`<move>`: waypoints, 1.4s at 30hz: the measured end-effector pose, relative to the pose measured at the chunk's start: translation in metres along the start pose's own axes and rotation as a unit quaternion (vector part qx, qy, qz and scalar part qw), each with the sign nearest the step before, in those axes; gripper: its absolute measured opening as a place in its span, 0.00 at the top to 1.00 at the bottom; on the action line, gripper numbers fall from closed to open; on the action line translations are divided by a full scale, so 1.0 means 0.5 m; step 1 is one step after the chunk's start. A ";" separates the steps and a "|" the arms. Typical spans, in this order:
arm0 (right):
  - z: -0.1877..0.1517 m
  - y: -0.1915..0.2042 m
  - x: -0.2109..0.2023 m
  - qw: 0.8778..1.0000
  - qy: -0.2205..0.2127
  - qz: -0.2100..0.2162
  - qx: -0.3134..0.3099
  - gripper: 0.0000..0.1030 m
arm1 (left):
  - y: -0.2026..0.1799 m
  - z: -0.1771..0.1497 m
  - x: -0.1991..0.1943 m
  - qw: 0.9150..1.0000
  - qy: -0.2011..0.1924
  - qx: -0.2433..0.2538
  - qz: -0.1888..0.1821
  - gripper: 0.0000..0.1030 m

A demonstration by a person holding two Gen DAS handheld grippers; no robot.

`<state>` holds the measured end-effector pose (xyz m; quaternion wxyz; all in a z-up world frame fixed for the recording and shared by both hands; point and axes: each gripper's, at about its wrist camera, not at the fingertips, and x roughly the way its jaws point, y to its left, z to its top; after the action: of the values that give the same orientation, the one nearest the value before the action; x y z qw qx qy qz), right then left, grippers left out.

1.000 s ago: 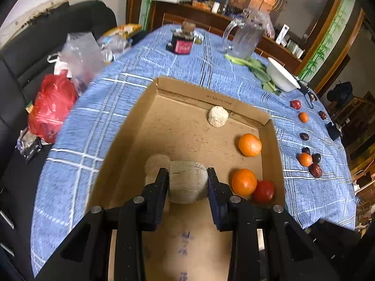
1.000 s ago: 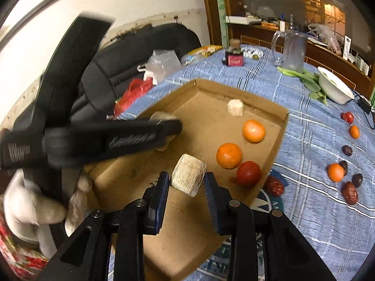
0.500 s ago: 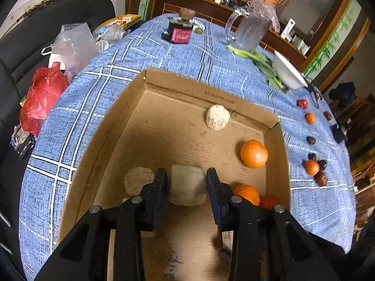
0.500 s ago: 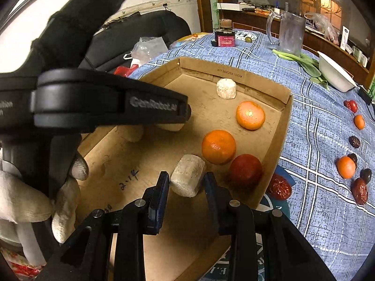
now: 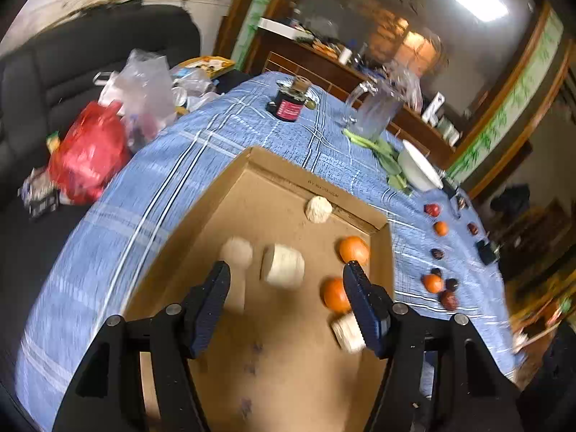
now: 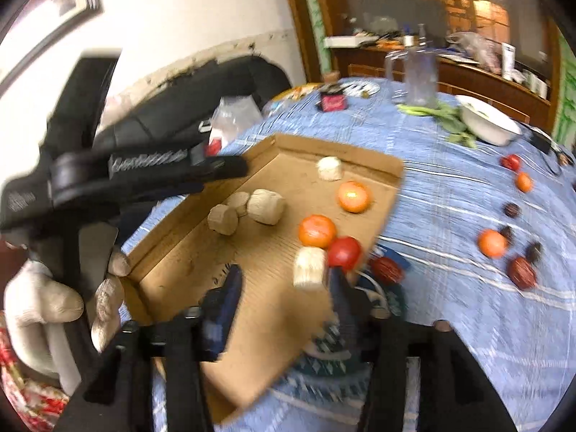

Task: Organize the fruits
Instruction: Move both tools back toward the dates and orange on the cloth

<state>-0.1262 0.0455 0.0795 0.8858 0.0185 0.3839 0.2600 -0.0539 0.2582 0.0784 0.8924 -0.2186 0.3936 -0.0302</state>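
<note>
A shallow cardboard box (image 5: 273, 165) (image 6: 360, 151) lies on the blue checked tablecloth. Inside are several pale beige cylinder pieces (image 5: 282, 265) (image 6: 266, 206) (image 6: 309, 267), two oranges (image 5: 354, 249) (image 5: 334, 295) (image 6: 354, 196) (image 6: 316, 230) and a red tomato (image 6: 343, 252). My left gripper (image 5: 286, 306) is open and empty above the box, behind a beige piece. My right gripper (image 6: 284, 291) is open, and a beige piece lies just ahead of it on the box floor. The left gripper (image 6: 216, 165) also shows in the right wrist view, held by a gloved hand.
Loose small fruits, oranges and dark dates (image 5: 432, 282) (image 6: 491, 243), lie on the cloth (image 5: 201, 151) right of the box. A white bowl (image 6: 489, 124), glass jug (image 5: 374, 111), dark jar (image 5: 288, 106) and greens stand at the far side. Bags (image 5: 90, 151) lie left on a black sofa.
Both grippers opened and let go of their beige pieces, which now lie in the box. Both grippers pulled up and back from the box floor.
</note>
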 end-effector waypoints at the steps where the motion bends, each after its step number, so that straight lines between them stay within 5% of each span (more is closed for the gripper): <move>1: -0.014 -0.016 -0.018 1.000 -0.006 -0.005 0.013 0.40 | 0.001 -0.011 -0.014 1.000 -0.006 -0.006 -0.007 0.37; 9: -0.076 -0.130 -0.108 0.992 -0.028 -0.005 0.120 0.40 | -0.054 -0.109 -0.109 0.998 -0.021 -0.026 -0.062 0.33; 24: -0.145 -0.304 -0.298 0.967 -0.119 -0.081 0.208 0.41 | -0.239 -0.185 -0.139 0.992 0.015 0.071 -0.103 0.33; 42: -0.151 -0.346 -0.225 0.973 -0.062 -0.089 0.202 0.41 | -0.249 -0.219 -0.047 0.990 0.048 0.097 -0.088 0.33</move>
<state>-0.1651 -0.1699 0.0613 0.9056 0.1789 0.3725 0.0960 -0.1334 0.1109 0.0811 0.8833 -0.1630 0.4107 -0.1568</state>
